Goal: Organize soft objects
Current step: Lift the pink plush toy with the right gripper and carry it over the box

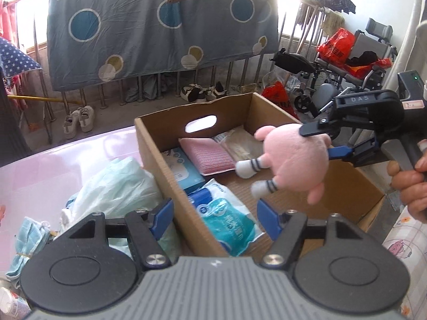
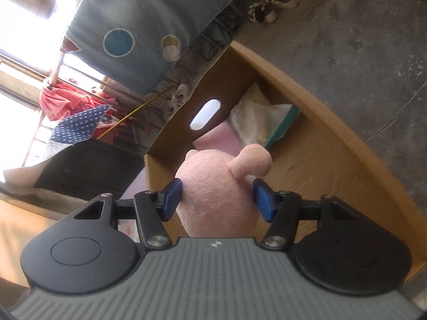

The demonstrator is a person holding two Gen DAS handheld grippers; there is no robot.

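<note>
Right gripper (image 2: 217,200) is pinching one pink toy (image 1: 296,160) over one box (image 1: 165,154) holding maybe five packs; left gripper (image 1: 213,218) is standing spread, empty.

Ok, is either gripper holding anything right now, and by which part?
The right gripper holds the pink plush toy across its round body, above the cardboard box. The left gripper is open, holding nothing.

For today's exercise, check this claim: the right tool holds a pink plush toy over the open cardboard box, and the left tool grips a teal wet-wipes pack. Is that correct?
Not quite. The left tool is open and grips nothing; the teal wet-wipes pack lies inside the cardboard box beneath it, as the left wrist view shows. The rest stands: the right tool holds the pink plush toy over the box.
</note>
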